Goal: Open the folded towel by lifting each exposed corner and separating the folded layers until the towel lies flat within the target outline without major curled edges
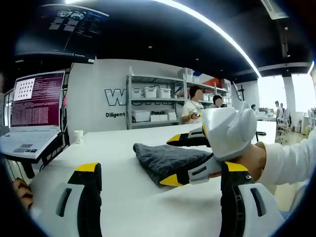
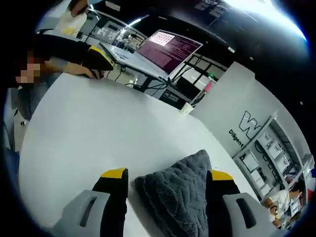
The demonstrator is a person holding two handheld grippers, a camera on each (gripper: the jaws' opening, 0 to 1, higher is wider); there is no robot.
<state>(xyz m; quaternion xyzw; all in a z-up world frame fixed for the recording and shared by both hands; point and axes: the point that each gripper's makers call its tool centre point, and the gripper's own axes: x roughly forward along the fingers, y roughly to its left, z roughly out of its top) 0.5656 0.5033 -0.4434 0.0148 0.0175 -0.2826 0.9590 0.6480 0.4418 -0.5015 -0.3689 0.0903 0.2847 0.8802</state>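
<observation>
A folded dark grey towel (image 1: 165,157) lies on the white table (image 1: 123,212). In the right gripper view the towel (image 2: 177,195) sits between the wide-apart jaws of my right gripper (image 2: 168,174), one folded corner pointing away from me. In the left gripper view, the right gripper (image 1: 173,159) reaches in from the right, held by a hand in a white sleeve, with one yellow-tipped jaw on each side of the towel's near end. My left gripper (image 1: 162,169) hovers open over the table just short of the towel, holding nothing. Its black and yellow jaw (image 2: 98,55) shows at the far table edge.
An open laptop (image 1: 34,108) (image 2: 168,49) stands on a stand at the table's edge, with a small white cup (image 1: 78,137) (image 2: 186,108) near it. Shelves with white bins (image 1: 153,103) and seated people are beyond the table. Bare table surrounds the towel.
</observation>
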